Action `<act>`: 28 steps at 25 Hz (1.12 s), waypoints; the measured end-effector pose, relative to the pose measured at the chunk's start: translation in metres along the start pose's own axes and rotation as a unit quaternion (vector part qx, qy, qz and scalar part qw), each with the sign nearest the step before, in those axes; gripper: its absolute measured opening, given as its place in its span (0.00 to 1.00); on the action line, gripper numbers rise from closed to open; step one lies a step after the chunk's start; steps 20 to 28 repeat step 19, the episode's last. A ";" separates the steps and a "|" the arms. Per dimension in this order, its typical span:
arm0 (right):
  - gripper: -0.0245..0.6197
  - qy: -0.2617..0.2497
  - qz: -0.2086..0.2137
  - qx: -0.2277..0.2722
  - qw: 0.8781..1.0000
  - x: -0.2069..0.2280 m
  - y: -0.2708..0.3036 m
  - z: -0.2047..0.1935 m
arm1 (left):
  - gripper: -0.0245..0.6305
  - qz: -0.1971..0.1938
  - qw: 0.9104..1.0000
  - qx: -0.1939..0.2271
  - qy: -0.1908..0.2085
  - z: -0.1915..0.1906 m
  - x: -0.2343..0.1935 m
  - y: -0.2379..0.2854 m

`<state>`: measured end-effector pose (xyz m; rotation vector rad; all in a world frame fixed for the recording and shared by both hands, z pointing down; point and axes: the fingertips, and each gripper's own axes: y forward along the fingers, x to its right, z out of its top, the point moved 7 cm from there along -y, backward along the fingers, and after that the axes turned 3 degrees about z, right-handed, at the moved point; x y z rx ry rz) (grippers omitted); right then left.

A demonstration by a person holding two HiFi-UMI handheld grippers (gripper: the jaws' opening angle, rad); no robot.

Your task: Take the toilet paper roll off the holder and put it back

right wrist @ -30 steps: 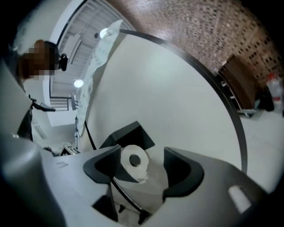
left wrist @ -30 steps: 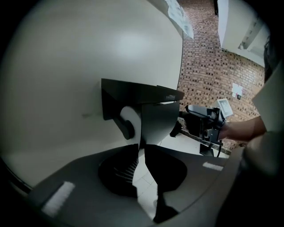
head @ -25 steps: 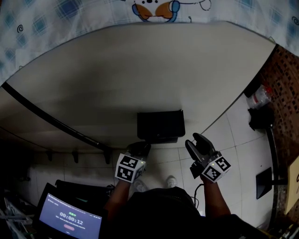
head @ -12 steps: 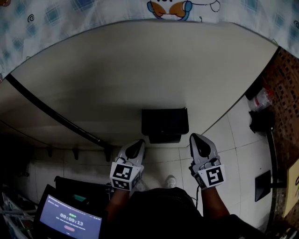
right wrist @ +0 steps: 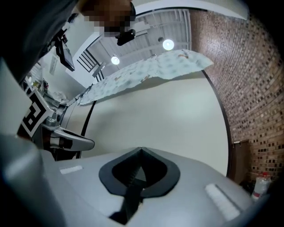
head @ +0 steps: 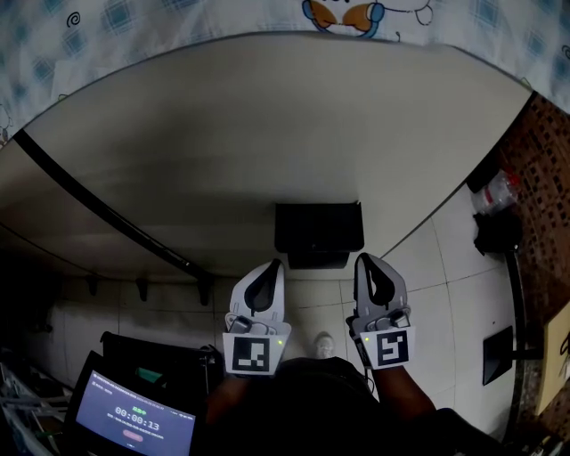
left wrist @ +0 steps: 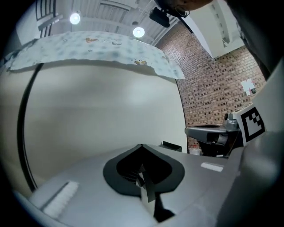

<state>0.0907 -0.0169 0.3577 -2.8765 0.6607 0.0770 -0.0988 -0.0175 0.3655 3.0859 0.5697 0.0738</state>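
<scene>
Grey, rounded left tongs [head: 275, 264] and right tongs [head: 363, 260] pinched together, empty (right's just closed); boxy black holder [head: 318, 227], perhaps, beyond.

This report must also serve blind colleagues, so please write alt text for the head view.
The left gripper and right gripper are held side by side, jaws shut and empty, just below a black box fixed on a cream wall. A patterned cloth hangs along the top; a screen glows at lower left.
</scene>
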 end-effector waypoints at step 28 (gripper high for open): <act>0.04 -0.018 0.011 0.017 1.000 -0.035 -0.003 0.016 | 0.06 -0.001 0.999 0.020 0.044 0.016 -0.002 -0.031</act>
